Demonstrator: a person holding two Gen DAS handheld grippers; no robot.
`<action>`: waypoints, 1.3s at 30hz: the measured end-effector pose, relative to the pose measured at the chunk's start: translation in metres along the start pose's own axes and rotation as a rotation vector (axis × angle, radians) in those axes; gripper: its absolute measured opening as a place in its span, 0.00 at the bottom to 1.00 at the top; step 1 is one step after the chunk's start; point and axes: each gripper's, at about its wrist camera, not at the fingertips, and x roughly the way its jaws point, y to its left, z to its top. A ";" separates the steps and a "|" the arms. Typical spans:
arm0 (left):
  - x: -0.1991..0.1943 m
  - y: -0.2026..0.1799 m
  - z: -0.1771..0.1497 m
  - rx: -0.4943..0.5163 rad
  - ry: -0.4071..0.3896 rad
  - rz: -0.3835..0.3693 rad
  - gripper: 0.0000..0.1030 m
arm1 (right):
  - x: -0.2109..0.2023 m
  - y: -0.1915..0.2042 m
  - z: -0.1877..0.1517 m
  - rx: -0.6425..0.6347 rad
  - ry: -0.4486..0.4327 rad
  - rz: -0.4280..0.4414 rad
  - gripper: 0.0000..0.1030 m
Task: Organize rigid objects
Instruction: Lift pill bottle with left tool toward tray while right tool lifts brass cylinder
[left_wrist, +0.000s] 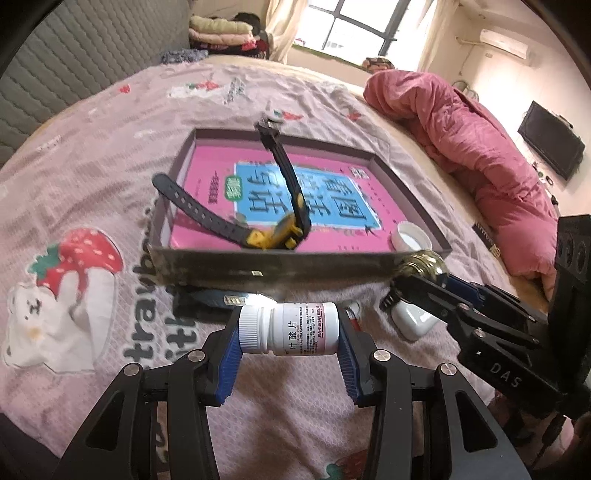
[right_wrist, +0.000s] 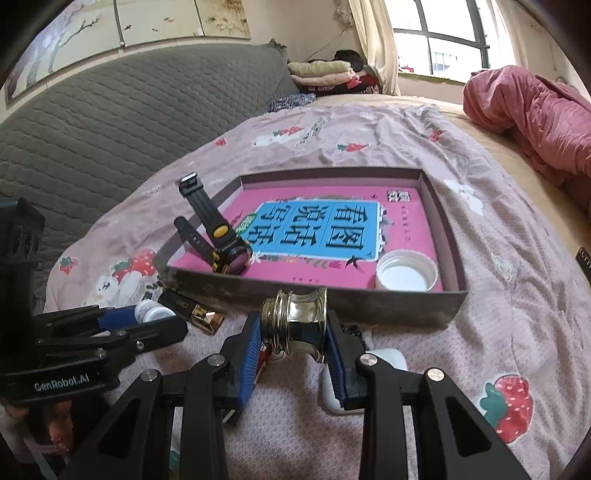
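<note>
My left gripper (left_wrist: 290, 338) is shut on a white pill bottle (left_wrist: 291, 328), held sideways just above the bedspread, in front of the shallow grey box (left_wrist: 280, 267). My right gripper (right_wrist: 293, 332) is shut on a shiny gold metal knob (right_wrist: 295, 317), also lifted near the box's front wall (right_wrist: 314, 299). Inside the box lie a pink book (right_wrist: 325, 229), a black and yellow watch (right_wrist: 221, 240) and a white cap (right_wrist: 406, 275). The right gripper shows in the left wrist view (left_wrist: 413, 284), the left one in the right wrist view (right_wrist: 147, 317).
A dark and gold rectangular item (right_wrist: 195, 310) lies on the spread by the box's near left corner. A white case (left_wrist: 412, 319) rests under the right gripper. A pink quilt (left_wrist: 461, 144) is heaped at the right, a grey quilted headboard (right_wrist: 110, 122) at the left.
</note>
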 end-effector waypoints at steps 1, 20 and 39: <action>-0.001 0.000 0.001 0.005 -0.007 0.004 0.46 | -0.002 -0.001 0.001 0.001 -0.005 -0.002 0.32; -0.015 0.025 0.025 -0.012 -0.114 0.050 0.46 | -0.018 -0.020 0.011 0.038 -0.078 -0.064 0.32; 0.000 0.034 0.039 -0.018 -0.127 0.067 0.46 | -0.028 -0.047 0.023 0.072 -0.130 -0.151 0.32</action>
